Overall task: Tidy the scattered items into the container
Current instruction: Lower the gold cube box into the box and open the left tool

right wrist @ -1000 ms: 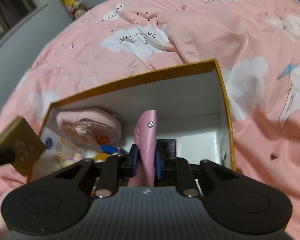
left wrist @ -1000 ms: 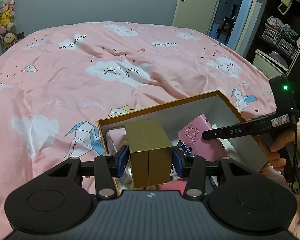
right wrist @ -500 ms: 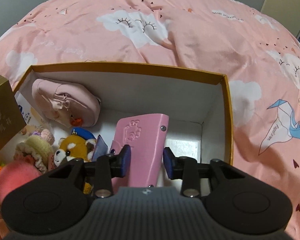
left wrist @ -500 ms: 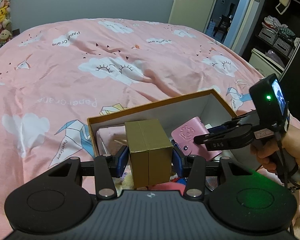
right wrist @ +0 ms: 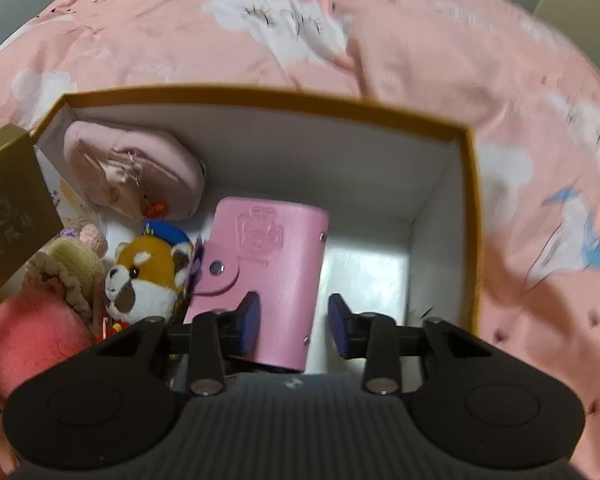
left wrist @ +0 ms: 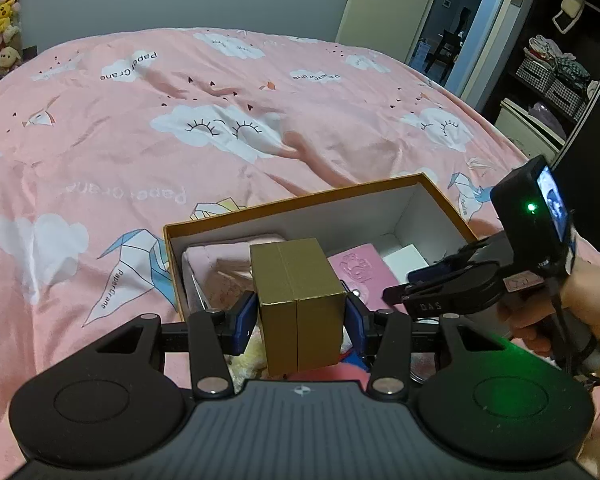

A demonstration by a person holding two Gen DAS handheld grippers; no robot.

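Observation:
My left gripper (left wrist: 300,320) is shut on a gold box (left wrist: 298,300) and holds it above the near left part of the open cardboard box (left wrist: 300,202). The gold box also shows at the left edge of the right wrist view (right wrist: 10,208). My right gripper (right wrist: 294,318) is open above the cardboard box (right wrist: 470,208). A pink card wallet (right wrist: 268,276) lies flat inside, below the open jaws, no longer gripped. It also shows in the left wrist view (left wrist: 360,272).
The box holds a pink pouch (right wrist: 132,172), a red panda plush (right wrist: 148,276), a crocheted toy (right wrist: 68,272) and a pink round thing (right wrist: 36,336). The box sits on a pink bedspread (left wrist: 180,128). Shelves (left wrist: 560,72) stand to the right.
My right gripper has opened and let go of the pink wallet, which now lies flat in the box. My left gripper still holds the gold box over the box's near left.

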